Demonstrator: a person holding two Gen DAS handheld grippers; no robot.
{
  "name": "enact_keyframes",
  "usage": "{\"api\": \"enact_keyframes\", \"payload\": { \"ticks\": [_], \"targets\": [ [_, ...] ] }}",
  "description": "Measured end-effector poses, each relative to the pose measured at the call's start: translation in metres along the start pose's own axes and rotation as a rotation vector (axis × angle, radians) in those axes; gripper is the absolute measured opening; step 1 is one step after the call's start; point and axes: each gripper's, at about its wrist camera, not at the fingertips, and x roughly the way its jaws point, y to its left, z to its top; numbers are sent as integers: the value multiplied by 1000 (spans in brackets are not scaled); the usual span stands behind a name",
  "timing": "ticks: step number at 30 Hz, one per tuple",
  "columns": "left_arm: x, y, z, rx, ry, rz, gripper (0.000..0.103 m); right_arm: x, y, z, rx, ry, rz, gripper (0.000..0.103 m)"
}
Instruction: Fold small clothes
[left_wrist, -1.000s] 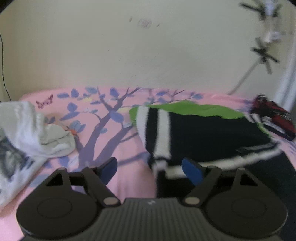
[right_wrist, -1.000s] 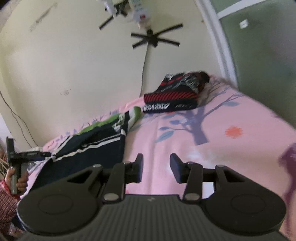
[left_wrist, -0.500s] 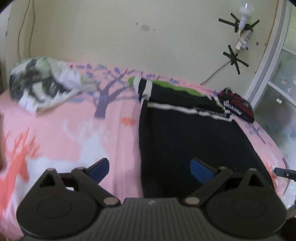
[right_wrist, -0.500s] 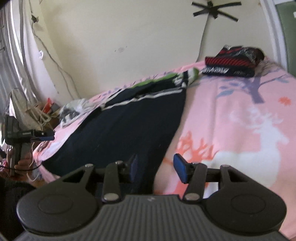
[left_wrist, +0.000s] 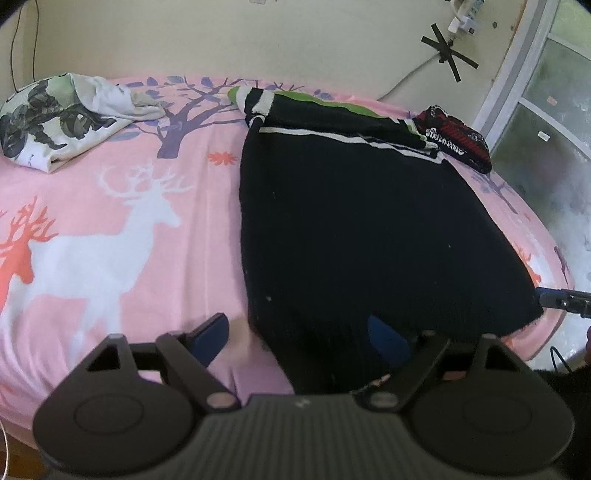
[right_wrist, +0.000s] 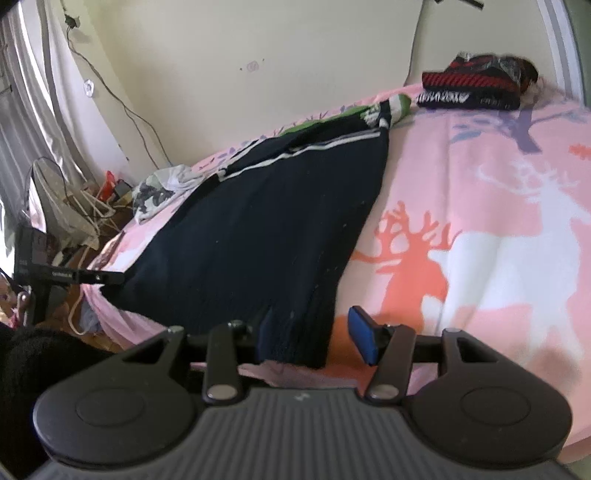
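A black knit sweater (left_wrist: 354, 206) with white stripes and a green top edge lies spread flat on the pink bed, its hem at the near edge; it also shows in the right wrist view (right_wrist: 266, 229). My left gripper (left_wrist: 299, 334) is open, its blue pads straddling the hem's near left corner. My right gripper (right_wrist: 310, 336) is open, its pads on either side of the hem's near right corner. The right gripper's tip shows at the left wrist view's right edge (left_wrist: 561, 299); the left gripper shows in the right wrist view (right_wrist: 70, 275).
A crumpled white leaf-print garment (left_wrist: 62, 114) lies at the far left of the bed. A folded red-and-black garment (left_wrist: 458, 142) sits at the far right by the wall. The pink deer-print sheet (left_wrist: 122, 221) covers the bed. Clutter and cables lie on the floor (right_wrist: 92, 199).
Both grippers have pulled back from the far end of the bed to the near hem of the sweater, and now straddle its two corners. The sweater lies spread out.
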Motion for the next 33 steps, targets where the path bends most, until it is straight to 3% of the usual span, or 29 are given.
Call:
{"api": "enact_keyframes", "payload": {
  "ticks": [1, 2, 3, 4, 5, 7, 11, 16, 21, 24, 25, 26, 27, 28, 29, 30, 32, 33],
  "targets": [
    [0, -1, -2, 5, 7, 3, 80, 2, 0, 0, 9, 4, 16, 52],
    [0, -4, -3, 17, 9, 16, 71, 4, 0, 0, 13, 6, 35, 48],
    [0, -8, -4, 40, 8, 41, 50, 8, 2, 0, 15, 17, 58, 42],
    [-1, -12, -4, 55, 12, 54, 37, 13, 5, 1, 7, 37, 78, 27],
    [-1, -14, -3, 55, 19, 52, 19, 17, 8, 1, -8, 59, 91, 26],
    [-5, -13, 0, 35, 20, 20, 14, 19, 16, 1, -58, 54, 102, 23],
    [-18, 0, 13, -55, -26, -53, 13, 8, 12, 15, -37, -1, 165, 17],
    [-24, 19, 48, -180, -112, -144, 13, 9, -10, 53, 32, -111, 164, 14],
    [1, 29, 116, -223, -179, -147, 13, 34, -35, 119, 57, -195, 124, 13],
    [37, 36, 167, -305, -205, -89, 16, 72, -53, 167, 96, -231, 64, 13],
    [52, 37, 179, -333, -213, -65, 17, 86, -57, 180, 96, -270, 14, 18],
    [67, 36, 188, -338, -210, -42, 22, 99, -61, 187, 84, -308, -53, 44],
    [79, 35, 193, -341, -194, -11, 28, 110, -64, 192, 75, -313, -126, 58],
    [85, 35, 192, -343, -182, -1, 29, 118, -66, 193, 85, -291, -172, 64],
    [88, 34, 186, -327, -180, -20, 32, 120, -69, 190, 94, -276, -166, 64],
    [88, 34, 180, -301, -185, -35, 44, 119, -71, 184, 95, -265, -125, 64],
    [85, 36, 167, -263, -208, 8, 56, 116, -72, 169, 83, -250, -98, 66],
    [84, 38, 162, -250, -211, 36, 57, 117, -70, 162, 57, -238, -115, 66]
  ]
}}
